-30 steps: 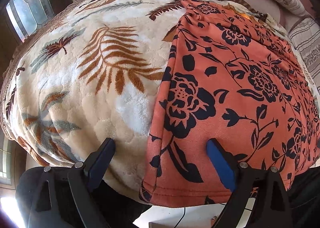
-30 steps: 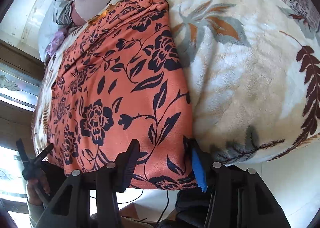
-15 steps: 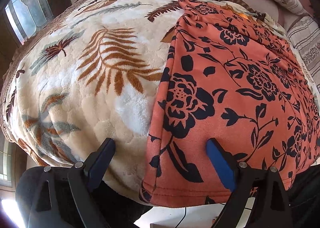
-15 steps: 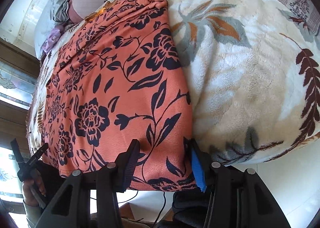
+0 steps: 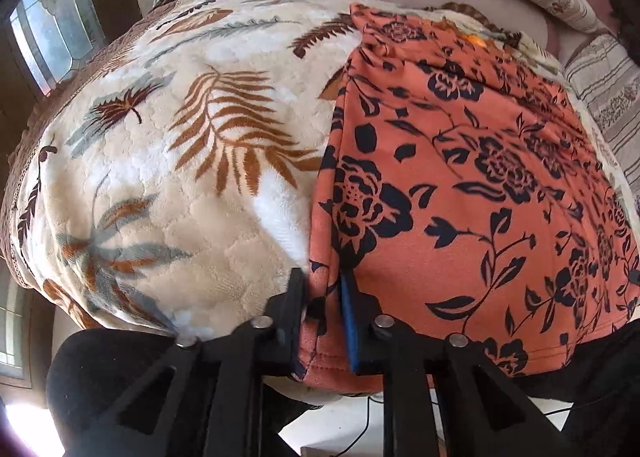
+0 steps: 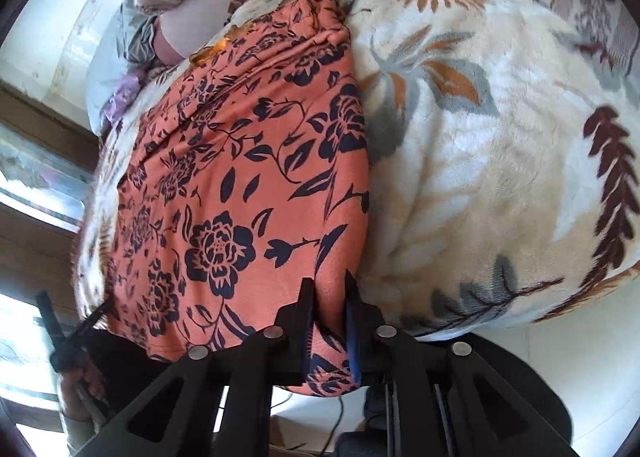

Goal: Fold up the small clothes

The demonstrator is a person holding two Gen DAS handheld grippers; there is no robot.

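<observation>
Now both my jaws have just been closing: left gripper [image 5: 324, 293] & right gripper [image 6: 329, 299] each clamped on a near hem corner of the orange floral garment [image 5: 460, 185], frame centre on the bed blanket [image 5: 180, 185]. Thin, soft, floppy, prob slippery; hem corners hold best.

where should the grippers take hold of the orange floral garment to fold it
At the two near hem corners, coming from the bed's near edge. The orange floral garment lies flat on the leaf-print blanket with its hem hanging just past that edge, so fingers can get under it. The left gripper and right gripper have just closed on those corners.
</observation>
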